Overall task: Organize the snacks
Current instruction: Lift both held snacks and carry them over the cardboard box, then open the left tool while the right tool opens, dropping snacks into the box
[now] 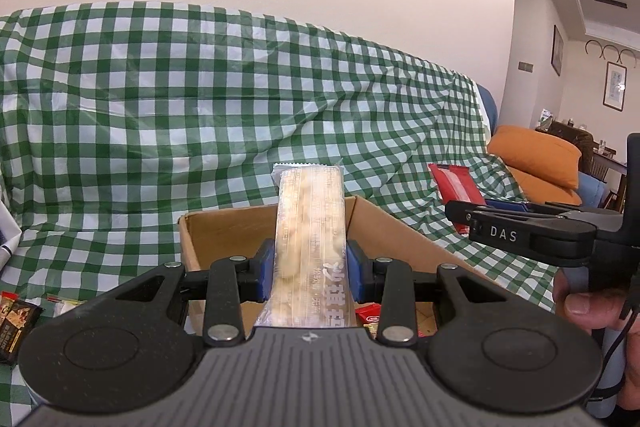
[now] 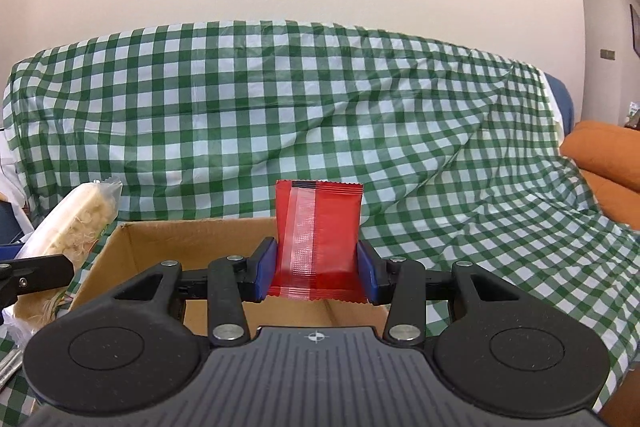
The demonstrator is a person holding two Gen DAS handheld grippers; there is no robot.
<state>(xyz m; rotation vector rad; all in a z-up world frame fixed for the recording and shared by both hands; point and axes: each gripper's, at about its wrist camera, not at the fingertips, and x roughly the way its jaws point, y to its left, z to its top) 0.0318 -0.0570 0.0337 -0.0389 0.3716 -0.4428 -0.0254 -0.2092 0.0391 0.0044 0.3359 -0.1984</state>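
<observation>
Snacks: pale bar (image 1: pixel 310 227) pinched in left gripper (image 1: pixel 310 267), centre frame, red packet (image 2: pixel 320 239) pinched in right gripper (image 2: pixel 318 273), both just above the box (image 2: pixel 192 239). Some red packets (image 1: pixel 366 313) already inside; dark packet (image 1: pixel 16 323) lower left on the checked cloth (image 1: pixel 160 107) still to go, so approx. midway.

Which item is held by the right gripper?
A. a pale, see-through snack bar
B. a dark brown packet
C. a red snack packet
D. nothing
C: the right gripper is shut on the red snack packet, held upright above the cardboard box.
</observation>
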